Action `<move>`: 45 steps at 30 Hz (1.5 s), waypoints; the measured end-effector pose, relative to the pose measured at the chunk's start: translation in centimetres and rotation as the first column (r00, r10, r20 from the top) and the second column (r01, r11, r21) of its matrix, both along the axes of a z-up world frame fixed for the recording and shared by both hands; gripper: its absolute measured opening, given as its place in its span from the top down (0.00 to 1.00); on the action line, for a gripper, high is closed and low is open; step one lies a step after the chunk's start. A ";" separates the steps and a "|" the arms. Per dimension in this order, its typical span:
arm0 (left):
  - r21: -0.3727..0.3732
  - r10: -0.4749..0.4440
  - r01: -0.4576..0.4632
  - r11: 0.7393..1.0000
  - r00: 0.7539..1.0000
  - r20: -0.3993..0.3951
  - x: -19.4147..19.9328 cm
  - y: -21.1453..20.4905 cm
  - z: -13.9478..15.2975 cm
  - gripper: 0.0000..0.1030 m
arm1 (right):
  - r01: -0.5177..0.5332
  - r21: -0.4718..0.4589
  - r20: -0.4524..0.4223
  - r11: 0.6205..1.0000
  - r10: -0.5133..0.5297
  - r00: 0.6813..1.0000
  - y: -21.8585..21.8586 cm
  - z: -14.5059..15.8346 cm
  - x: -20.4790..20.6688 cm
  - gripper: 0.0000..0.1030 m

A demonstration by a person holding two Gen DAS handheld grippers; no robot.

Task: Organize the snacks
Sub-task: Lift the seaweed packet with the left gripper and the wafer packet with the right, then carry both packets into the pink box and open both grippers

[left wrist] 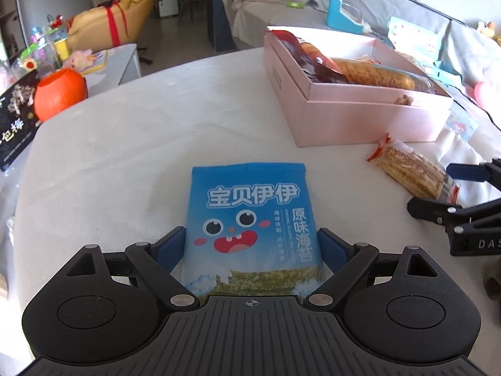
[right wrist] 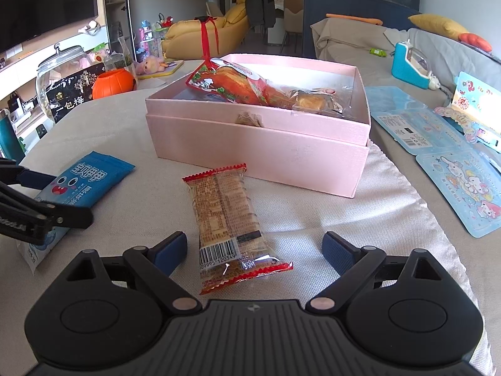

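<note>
A blue seaweed packet lies flat on the beige cloth. My left gripper is open around its lower half, with a blue pad close against each side edge. A clear wafer packet with red ends lies in front of the pink box. My right gripper stands open over its near end, with gaps on both sides. Inside the box are a red chicken-leg packet and a clear-wrapped pastry.
An orange pumpkin pot, a black printed box and a glass jar crowd the far left. Blue cartoon card packs lie to the right of the cloth. A sofa with a blue toy is behind.
</note>
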State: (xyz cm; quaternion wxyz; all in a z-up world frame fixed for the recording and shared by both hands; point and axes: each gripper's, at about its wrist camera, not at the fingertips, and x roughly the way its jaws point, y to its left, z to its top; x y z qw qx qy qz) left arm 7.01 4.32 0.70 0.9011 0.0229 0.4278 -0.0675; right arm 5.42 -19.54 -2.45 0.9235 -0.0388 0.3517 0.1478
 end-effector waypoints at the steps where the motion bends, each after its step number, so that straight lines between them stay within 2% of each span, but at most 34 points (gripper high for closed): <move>1: -0.003 0.000 0.000 1.000 1.000 0.002 -0.1 0.1 0.0 0.10 | -0.003 0.001 -0.001 1.000 0.003 1.000 0.0 0.0 0.0 0.07; 3: -0.002 -0.002 0.002 1.000 1.000 0.008 -0.3 0.2 -0.1 0.12 | -0.025 0.010 -0.017 1.000 0.025 1.000 -0.1 -0.1 0.3 0.01; 7: -0.013 -0.011 0.011 1.000 1.000 0.003 -0.9 0.3 0.3 0.13 | -0.050 0.014 -0.032 0.999 0.050 0.998 -0.2 0.0 0.8 0.00; 9: -0.041 -0.025 0.025 0.999 1.000 0.003 -1.7 0.3 0.5 0.14 | -0.059 0.031 -0.022 0.998 0.060 0.998 -0.5 0.3 0.8 0.11; 11: -0.068 -0.044 0.044 0.997 0.999 0.003 -2.5 0.3 0.9 0.14 | -0.068 0.005 0.002 0.998 0.068 0.998 -0.5 0.6 0.5 0.48; 13: -0.076 -0.061 0.063 0.995 0.998 0.026 -3.3 0.0 1.6 0.15 | -0.096 -0.012 -0.006 0.995 0.096 0.995 -0.5 1.2 0.2 0.63; 15: -0.085 -0.075 0.080 0.993 0.995 0.066 -4.0 -0.4 2.9 0.15 | -0.110 -0.005 0.005 0.994 0.110 0.994 -0.8 2.2 -0.4 0.63; 18: -0.119 -0.095 0.115 0.986 0.982 0.165 -4.2 -0.8 6.5 0.15 | -0.106 0.004 0.082 0.994 0.105 0.991 -1.5 5.0 -1.6 0.65; 19: -0.127 -0.102 0.130 0.983 0.973 0.208 -4.0 -1.0 8.1 0.15 | -0.108 0.022 0.116 0.994 0.105 0.988 -1.8 6.4 -1.9 0.86; 20: -0.130 -0.106 0.143 0.981 0.961 0.254 -3.6 -1.2 9.6 0.15 | -0.113 0.038 0.143 0.993 0.106 0.984 -2.1 7.9 -2.1 0.94; 23: -0.142 -0.094 0.156 0.978 0.925 0.369 -1.5 -2.0 13.1 0.14 | -0.103 0.087 0.225 0.991 0.081 0.971 -3.4 12.5 -1.6 0.94; 25: -0.174 -0.083 0.167 0.970 0.909 0.408 0.9 -2.6 14.3 0.14 | -0.091 0.107 0.265 0.990 0.060 0.963 -4.3 14.6 -1.0 0.93; 28: -0.284 -0.069 0.197 0.938 0.912 0.403 5.5 -4.1 14.5 0.13 | -0.067 0.092 0.273 0.994 0.039 0.961 -5.1 15.2 -0.3 0.92; 30: -0.334 -0.079 0.220 0.917 0.918 0.390 9.0 -5.2 13.4 0.11 | -0.063 0.084 0.227 0.994 0.043 0.973 -5.5 14.3 0.0 0.84; 31: -0.324 -0.091 0.217 0.921 0.928 0.361 11.2 -6.1 12.1 0.11 | -0.065 0.086 0.189 0.994 0.048 0.981 -5.6 13.5 0.0 0.66; 32: -0.292 -0.099 0.192 0.937 0.947 0.304 13.2 -7.1 10.7 0.13 | -0.063 0.090 0.155 0.994 0.049 0.987 -5.6 12.8 0.1 0.40; 33: -0.266 -0.095 0.167 0.949 0.960 0.264 14.7 -7.8 9.2 0.13 | -0.056 0.091 0.125 0.994 0.044 0.991 -5.5 11.8 0.1 0.31; 34: -0.262 -0.086 0.153 0.953 0.964 0.251 15.7 -8.1 8.0 0.13 | -0.045 0.086 0.096 0.995 0.037 0.995 -5.2 10.7 -0.1 0.27; 37: -0.306 -0.070 0.138 0.942 0.972 0.225 17.1 -8.1 6.2 0.18 | -0.047 0.012 -0.005 0.999 0.047 0.999 -3.9 7.1 -0.8 0.27; 39: -0.305 -0.045 0.108 0.946 0.977 0.207 17.3 -7.5 5.8 0.18 | -0.066 -0.035 -0.048 0.997 0.064 0.997 -2.9 4.9 -1.3 0.28; 40: -0.305 -0.039 0.102 0.947 0.978 0.206 17.2 -7.1 5.7 0.19 | -0.073 -0.049 -0.068 0.996 0.070 0.995 -2.4 4.0 -1.4 0.31; 42: -0.312 -0.032 0.101 0.945 0.975 0.219 16.5 -5.9 5.9 0.28 | -0.079 -0.067 -0.103 0.995 0.072 0.992 -1.7 2.9 -1.2 0.54; 43: -0.303 -0.026 0.097 0.948 0.973 0.229 16.1 -5.4 6.2 0.29 | -0.084 -0.082 -0.114 0.993 0.074 0.991 -1.4 2.6 -1.1 0.64; 45: -0.262 -0.006 0.073 0.962 0.968 0.249 15.1 -4.7 6.4 0.29 | -0.092 -0.088 -0.096 0.992 0.084 0.992 -0.9 2.8 -1.2 0.66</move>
